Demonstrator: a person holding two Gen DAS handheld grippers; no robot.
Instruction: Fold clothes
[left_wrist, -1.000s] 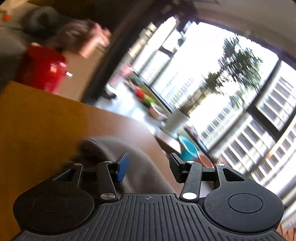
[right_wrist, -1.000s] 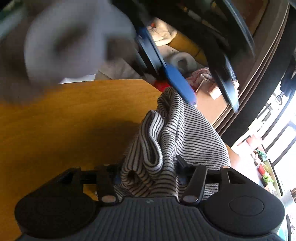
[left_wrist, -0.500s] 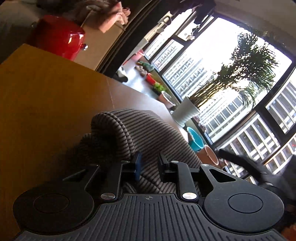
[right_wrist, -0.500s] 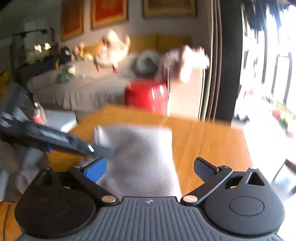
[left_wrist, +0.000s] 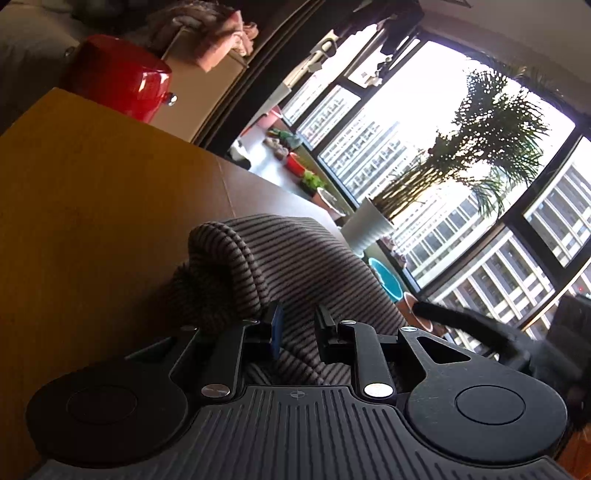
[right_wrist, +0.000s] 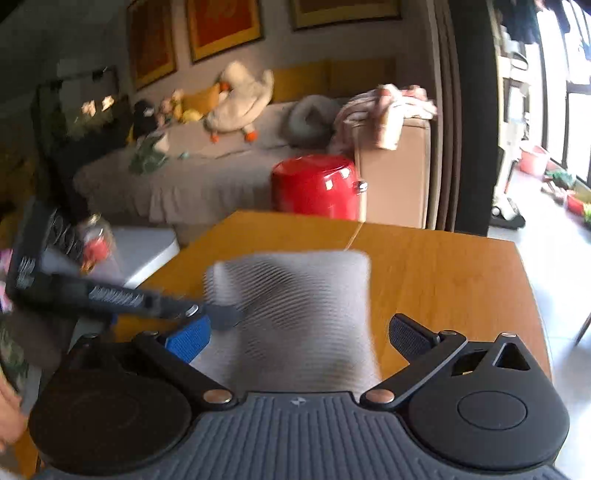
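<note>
A grey striped garment (right_wrist: 295, 295) lies folded into a rough rectangle on the wooden table (right_wrist: 443, 266). In the left wrist view the garment (left_wrist: 295, 258) bulges up in thick folds right in front of my left gripper (left_wrist: 298, 328), whose jaws are shut on its near edge. My right gripper (right_wrist: 299, 332) is wide open and empty, hovering above the near end of the garment. The left gripper (right_wrist: 207, 312) shows in the right wrist view as a dark blurred bar reaching in from the left onto the garment's left edge.
A red round container (right_wrist: 314, 188) stands beyond the table's far edge, with a sofa (right_wrist: 184, 177) holding plush toys behind it. A cardboard box (right_wrist: 391, 166) with cloth on top stands to the right. Large windows and a potted palm (left_wrist: 369, 229) lie beyond the table.
My right gripper let go of the garment, opened wide and pulled back above it. My left gripper closed on the garment's edge. The garment went from a bunched heap to a flat folded rectangle.
</note>
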